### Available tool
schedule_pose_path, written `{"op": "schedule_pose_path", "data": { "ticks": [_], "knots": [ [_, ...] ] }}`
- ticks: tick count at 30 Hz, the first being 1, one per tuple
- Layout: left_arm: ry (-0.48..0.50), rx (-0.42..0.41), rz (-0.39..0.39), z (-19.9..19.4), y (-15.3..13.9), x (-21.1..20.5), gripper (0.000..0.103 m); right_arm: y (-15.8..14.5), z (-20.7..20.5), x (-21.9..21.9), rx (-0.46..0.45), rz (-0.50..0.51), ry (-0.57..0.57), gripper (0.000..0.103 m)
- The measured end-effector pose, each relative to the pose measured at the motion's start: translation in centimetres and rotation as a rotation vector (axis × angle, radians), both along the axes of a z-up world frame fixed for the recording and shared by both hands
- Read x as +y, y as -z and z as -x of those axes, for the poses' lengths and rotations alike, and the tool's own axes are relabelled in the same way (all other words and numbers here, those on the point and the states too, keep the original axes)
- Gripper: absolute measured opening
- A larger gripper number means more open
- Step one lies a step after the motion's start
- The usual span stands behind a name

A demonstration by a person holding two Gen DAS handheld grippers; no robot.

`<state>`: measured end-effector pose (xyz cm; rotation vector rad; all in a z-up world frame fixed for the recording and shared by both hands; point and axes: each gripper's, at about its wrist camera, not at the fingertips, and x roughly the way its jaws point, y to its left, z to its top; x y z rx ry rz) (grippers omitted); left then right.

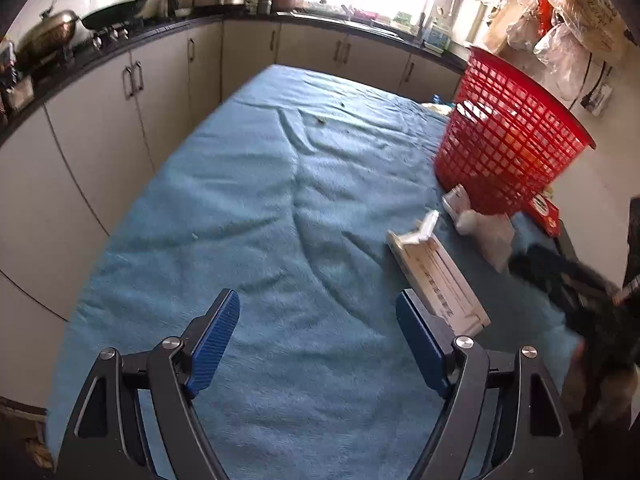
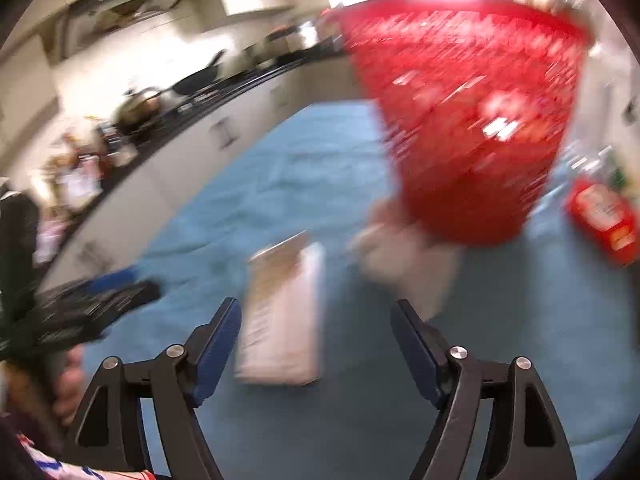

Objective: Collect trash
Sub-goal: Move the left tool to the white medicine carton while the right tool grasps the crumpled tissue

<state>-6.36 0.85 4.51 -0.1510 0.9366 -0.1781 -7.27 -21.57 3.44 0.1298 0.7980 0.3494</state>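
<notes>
A blue cloth (image 1: 260, 208) with a soft, matt, fuzzy nap and shallow wrinkles fills the middle of the left wrist view. At right stands a red plastic lattice basket (image 1: 508, 140), slightly glossy. Below it lie a flat pale cardboard box (image 1: 440, 276) with a matt printed face, and crumpled whitish paper or plastic wrapping (image 1: 480, 224). The left gripper (image 1: 318, 336) shows matt black arms, shiny metal pins and ribbed blue pads (image 1: 216, 340). At upper left, a gleaming metal pot (image 1: 48, 34) and dark wok (image 1: 120, 10); clear crinkled plastic bags (image 1: 560, 40) at upper right.
</notes>
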Motion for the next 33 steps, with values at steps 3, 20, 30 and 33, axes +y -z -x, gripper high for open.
{"op": "schedule_pose_path", "data": {
  "ticks": [3,20,30,33],
  "knots": [
    [0.036,0.03,0.019,-0.4,0.8,-1.3,0.079,-0.1,-1.0,-0.8,-0.04,0.063,0.064,0.085],
    [0.11,0.085,-0.02,-3.4,2.6,-8.0,0.08,2.4,-2.4,-4.9,0.126,0.028,0.107,0.031],
    [0.137,0.119,-0.117,-4.9,3.6,-11.6,0.086,2.5,3.9,-8.4,0.155,0.006,0.146,0.032],
    [0.121,0.119,-0.142,-4.7,3.7,-12.1,0.086,2.6,5.0,-8.9,0.15,0.0,0.155,0.033]
  ]
}}
